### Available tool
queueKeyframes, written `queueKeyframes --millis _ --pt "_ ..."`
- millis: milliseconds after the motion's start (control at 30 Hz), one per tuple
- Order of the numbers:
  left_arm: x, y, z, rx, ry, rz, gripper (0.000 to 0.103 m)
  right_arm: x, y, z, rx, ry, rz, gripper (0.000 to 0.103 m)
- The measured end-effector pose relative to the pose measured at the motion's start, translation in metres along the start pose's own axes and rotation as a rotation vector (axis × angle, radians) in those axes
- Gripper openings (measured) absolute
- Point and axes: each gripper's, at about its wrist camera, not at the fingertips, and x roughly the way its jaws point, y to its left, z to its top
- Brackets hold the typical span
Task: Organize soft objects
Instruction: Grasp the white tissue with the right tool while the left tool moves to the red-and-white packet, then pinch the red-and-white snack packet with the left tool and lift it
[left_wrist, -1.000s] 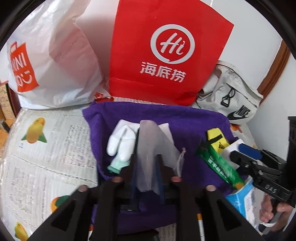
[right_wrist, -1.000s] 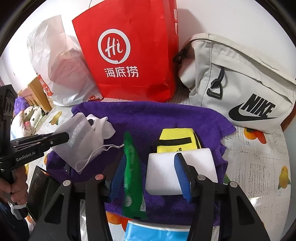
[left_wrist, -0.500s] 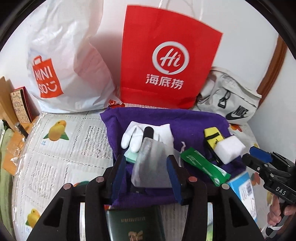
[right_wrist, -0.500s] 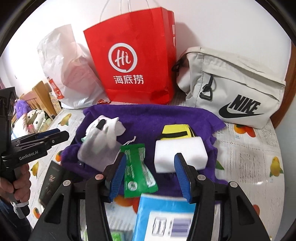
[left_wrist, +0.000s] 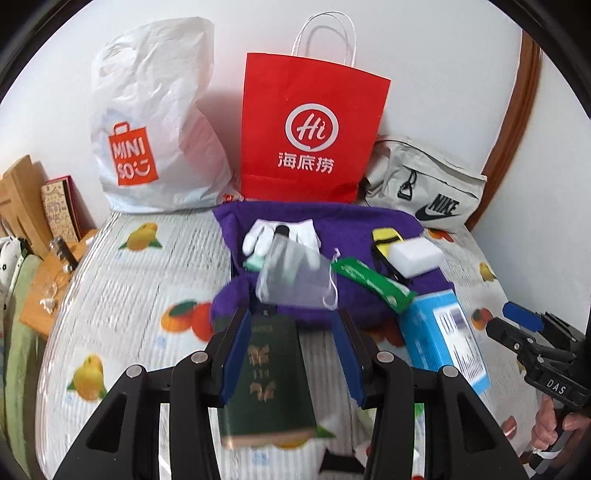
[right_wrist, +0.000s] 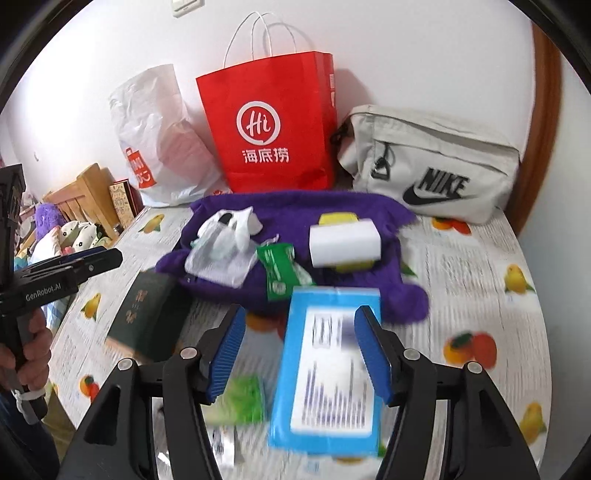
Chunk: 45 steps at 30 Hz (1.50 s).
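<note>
Soft things are gathered on the purple towel (left_wrist: 369, 229) in the middle of the fruit-print worktop (left_wrist: 122, 295), which reads as most of the sorting done. Going left to right on it: white gloves (left_wrist: 258, 232), a mesh pouch (left_wrist: 295, 280) lying partly over them, a green packet (left_wrist: 373, 282), a yellow strap item (left_wrist: 384, 236) and a white sponge (left_wrist: 415, 256) resting on that. Off the towel, at its near edge, lie a dark green booklet (left_wrist: 269, 373) and, further right, a blue box (left_wrist: 443, 343); neither looks soft, so they probably stay out. A small green item (right_wrist: 240, 402) near the box is too blurred to identify and may be what is left. The left gripper (left_wrist: 291, 354) hangs over the booklet, fingers released and apart, nothing clamped; they have just been opening. The right gripper (right_wrist: 299, 354) hangs over the blue box, its fingers also spread and free of it, and they too have just been opening. Behind the towel, against the wall, stand a white plastic bag (left_wrist: 155, 136), a red paper bag (left_wrist: 310, 129) and a grey sling bag (left_wrist: 424, 184), possible destinations for the bundle.
</note>
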Motion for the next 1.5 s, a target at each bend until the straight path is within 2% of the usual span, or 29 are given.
queueKeyframes --millis 100,233,367,433,667,767,867,967,1233,1300,1367,1467,1500 --pt "-0.007 -0.005 -0.016 0.016 0.014 0.006 0.044 -0.012 -0.003 -0.021 0.01 0.003 -0.018 0.063" --pt "-0.019 -0.01 -0.037 0.015 0.01 -0.025 0.044 -0.025 -0.012 -0.052 0.045 0.016 -0.018 0.063" --pt "-0.028 -0.012 -0.057 0.007 0.021 -0.048 0.045 -0.03 -0.023 -0.089 0.066 0.045 -0.066 0.066" --pt "-0.03 -0.013 -0.066 0.005 0.024 -0.054 0.051 -0.027 -0.03 -0.107 0.074 0.063 -0.076 0.067" --pt "-0.03 -0.012 -0.091 0.01 0.032 -0.072 0.051 -0.007 -0.038 -0.155 0.11 0.121 -0.094 0.067" --pt "-0.024 -0.012 -0.101 0.013 0.049 -0.091 0.051 0.005 -0.036 -0.17 0.098 0.14 -0.106 0.056" --pt "-0.016 -0.015 -0.11 0.022 0.074 -0.108 0.051 0.007 -0.027 -0.175 0.044 0.097 -0.158 0.051" --pt "-0.007 -0.019 -0.118 0.038 0.098 -0.12 0.051 0.009 -0.022 -0.175 0.044 0.066 -0.147 0.024" --pt "0.018 -0.044 -0.134 0.118 0.15 -0.162 0.051 0.015 -0.01 -0.17 0.013 0.045 -0.111 0.023" --pt "0.026 -0.054 -0.136 0.149 0.178 -0.202 0.061 0.014 -0.012 -0.169 0.018 0.046 -0.097 0.023" --pt "0.03 -0.063 -0.137 0.178 0.179 -0.222 0.062 0.013 -0.016 -0.169 0.03 0.05 -0.076 0.023" --pt "0.036 -0.078 -0.139 0.237 0.179 -0.237 0.072 0.01 -0.02 -0.17 0.045 0.053 -0.056 0.023" --pt "0.04 -0.082 -0.14 0.256 0.18 -0.228 0.072 0.009 -0.021 -0.171 0.045 0.054 -0.054 0.023"
